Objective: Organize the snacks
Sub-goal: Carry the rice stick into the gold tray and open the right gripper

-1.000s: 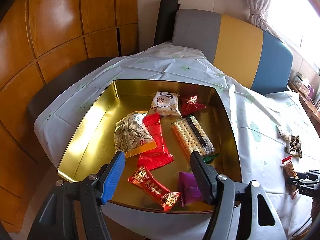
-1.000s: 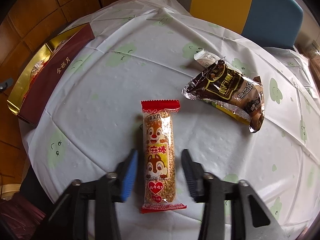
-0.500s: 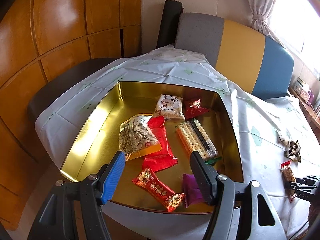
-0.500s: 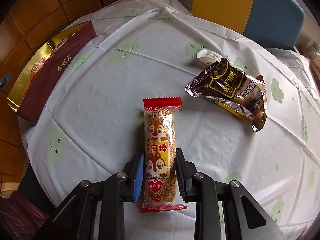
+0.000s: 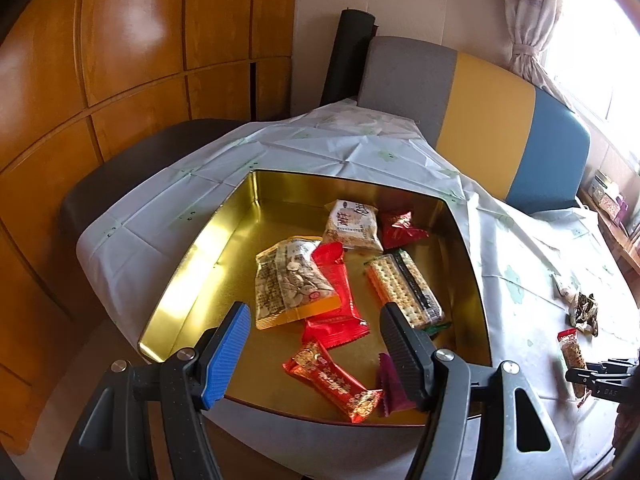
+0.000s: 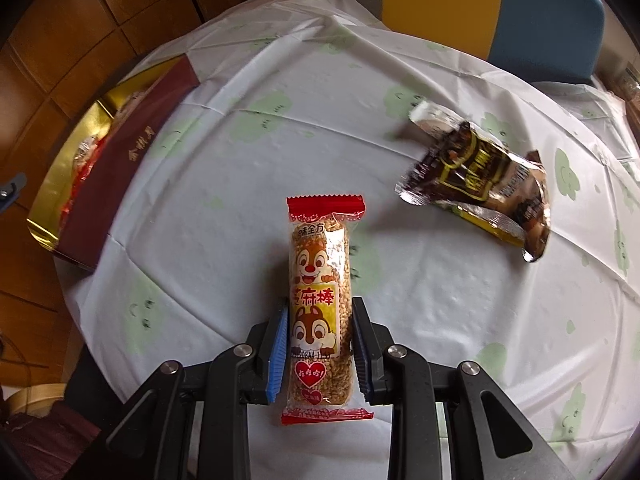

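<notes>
My right gripper [image 6: 320, 320] is shut on a long sesame bar [image 6: 320, 280] in a clear wrapper with red ends and a chipmunk print, held just over the white tablecloth. A dark brown snack packet [image 6: 480, 188] lies to its far right. My left gripper [image 5: 316, 320] is open and empty above the near edge of the gold tin [image 5: 192, 272]. The tin holds several snacks: a seed packet [image 5: 288, 284], red wrappers [image 5: 336, 300], a cracker pack [image 5: 404, 288]. The bar also shows at the right in the left wrist view [image 5: 572, 352].
The tin with its maroon side [image 6: 120, 168] sits at the table's left edge in the right wrist view. A grey, yellow and blue sofa back [image 5: 480, 120] stands behind the table. Wooden cabinets [image 5: 120, 60] line the left. A dark chair [image 5: 140, 168] is tucked by the table.
My right gripper closed on the sesame bar and lifted it slightly. My left gripper drew back and up a little from the tin, still open.
</notes>
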Motion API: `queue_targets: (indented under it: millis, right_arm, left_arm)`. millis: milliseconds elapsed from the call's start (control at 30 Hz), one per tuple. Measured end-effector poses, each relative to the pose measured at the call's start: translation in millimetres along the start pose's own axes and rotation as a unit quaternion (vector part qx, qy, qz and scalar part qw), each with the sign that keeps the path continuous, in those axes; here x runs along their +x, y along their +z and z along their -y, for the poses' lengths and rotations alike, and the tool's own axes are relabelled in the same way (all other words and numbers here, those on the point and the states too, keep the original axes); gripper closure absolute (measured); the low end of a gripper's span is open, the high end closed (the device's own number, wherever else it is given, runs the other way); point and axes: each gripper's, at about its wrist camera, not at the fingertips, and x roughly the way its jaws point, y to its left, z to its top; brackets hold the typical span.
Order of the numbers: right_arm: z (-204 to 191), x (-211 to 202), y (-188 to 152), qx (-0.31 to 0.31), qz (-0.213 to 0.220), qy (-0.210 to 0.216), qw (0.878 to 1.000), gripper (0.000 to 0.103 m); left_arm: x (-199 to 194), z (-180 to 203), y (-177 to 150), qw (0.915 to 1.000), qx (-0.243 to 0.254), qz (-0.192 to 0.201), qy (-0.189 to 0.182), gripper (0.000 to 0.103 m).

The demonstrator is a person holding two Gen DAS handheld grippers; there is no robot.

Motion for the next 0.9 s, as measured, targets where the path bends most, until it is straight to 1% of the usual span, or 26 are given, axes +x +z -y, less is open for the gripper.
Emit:
queue_targets:
  millis: [167,300,533,700,800,900]
  right_arm:
    - [-32,-11,19,-0.021,0.02,0.033,0.999,0.074]
    - [-61,-19,35,-0.038,0.034,0.07,0.996,0.074]
    - [-136,-23,75,-0.082,0.047,0.147,0.985,0.074]
    - [-194,-7,96,-0.122,0.041,0.169,0.977,0.074]
    - [-225,11,106,-0.141,0.024,0.171,0.975,0.074]
    - [-246,28,109,-0.162,0.007,0.169,0.972,0.074]
  left_arm:
    - [0,-8,-1,1.0,-0.008,-0.002,0.004,0.035]
    - [0,-14,-2,0.9999,-0.013,-0.002,0.007,0.035]
    - [-3,-23,-1,0.9996,-0.021,0.008,0.015,0.035]
    - [-6,-32,-2,0.9993,-0.026,0.014,0.024,0.035]
    - [-5,-39,-3,0.999,-0.034,0.013,0.028,0.035]
    - [-4,-46,-4,0.9986,-0.041,0.012,0.032,0.035]
